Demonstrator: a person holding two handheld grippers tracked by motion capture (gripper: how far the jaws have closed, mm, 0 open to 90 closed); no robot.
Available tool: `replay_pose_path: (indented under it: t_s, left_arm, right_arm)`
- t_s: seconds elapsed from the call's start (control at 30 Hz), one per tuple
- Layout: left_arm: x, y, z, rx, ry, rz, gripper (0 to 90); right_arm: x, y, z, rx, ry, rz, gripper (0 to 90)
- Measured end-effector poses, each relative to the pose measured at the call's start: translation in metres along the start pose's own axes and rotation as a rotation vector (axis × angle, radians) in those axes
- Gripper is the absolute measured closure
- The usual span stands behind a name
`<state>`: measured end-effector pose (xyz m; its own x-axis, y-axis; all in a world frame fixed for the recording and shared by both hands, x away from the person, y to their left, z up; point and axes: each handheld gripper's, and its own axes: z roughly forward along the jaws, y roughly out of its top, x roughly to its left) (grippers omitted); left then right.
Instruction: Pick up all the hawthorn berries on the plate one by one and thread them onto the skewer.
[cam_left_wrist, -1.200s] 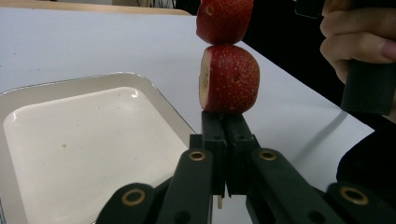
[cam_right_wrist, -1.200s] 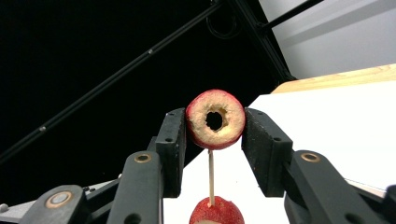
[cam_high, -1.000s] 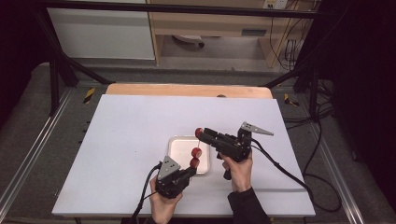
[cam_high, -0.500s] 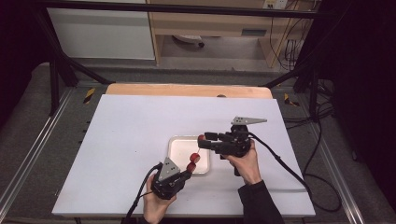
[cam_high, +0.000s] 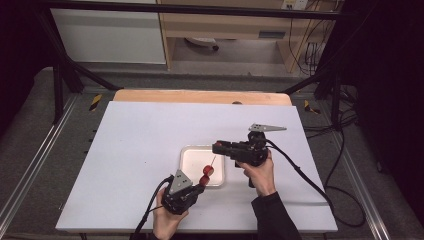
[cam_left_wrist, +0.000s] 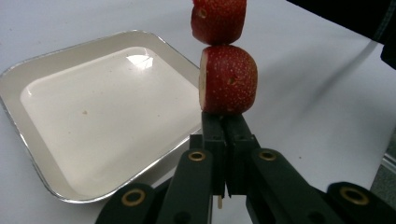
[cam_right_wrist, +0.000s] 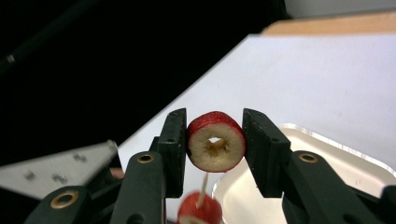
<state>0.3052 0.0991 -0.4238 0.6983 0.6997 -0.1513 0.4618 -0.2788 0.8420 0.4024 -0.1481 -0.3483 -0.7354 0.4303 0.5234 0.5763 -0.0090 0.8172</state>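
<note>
The skewer with two strawberry pieces stands over the tray in the high view, between the left gripper and the right gripper. In the left gripper view, the jaws are closed on the stick under the pieces. In the right gripper view, the jaws squeeze a strawberry slice above the stick's tip.

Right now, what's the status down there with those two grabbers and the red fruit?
Left gripper shut on skewer, two fruit pieces threaded. Right gripper shut on a cored fruit slice, above the skewer tip. Tray underneath, bare. Nothing in the way.
</note>
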Motion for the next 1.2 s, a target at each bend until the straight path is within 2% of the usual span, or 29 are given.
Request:
replay_pose_path:
  t_s: [0.2, 0.47, 0.67, 1.03, 1.2]
  left_arm:
    - [0.003, 0.002, -0.003, -0.039, 0.002, -0.049, 89.0]
    - [-0.001, 0.002, 0.0, -0.038, -0.01, -0.051, 88.9]
    - [0.0, 0.003, 0.0, -0.038, -0.008, -0.058, 88.9]
    - [0.0, 0.003, 0.003, -0.027, -0.015, -0.069, 88.9]
    - [-0.001, 0.004, 0.002, -0.048, -0.018, -0.09, 88.9]
  right_arm:
    - [0.001, -0.008, 0.0, -0.075, -0.03, -0.05, 62.1]
    - [-0.003, -0.024, 0.007, -0.19, -0.016, -0.018, 62.1]
    - [-0.002, -0.024, 0.008, -0.199, 0.014, 0.007, 62.1]
    - [-0.002, -0.027, 0.01, -0.19, 0.01, -0.007, 62.1]
    - [-0.002, -0.029, 0.012, -0.183, 0.015, -0.024, 62.1]
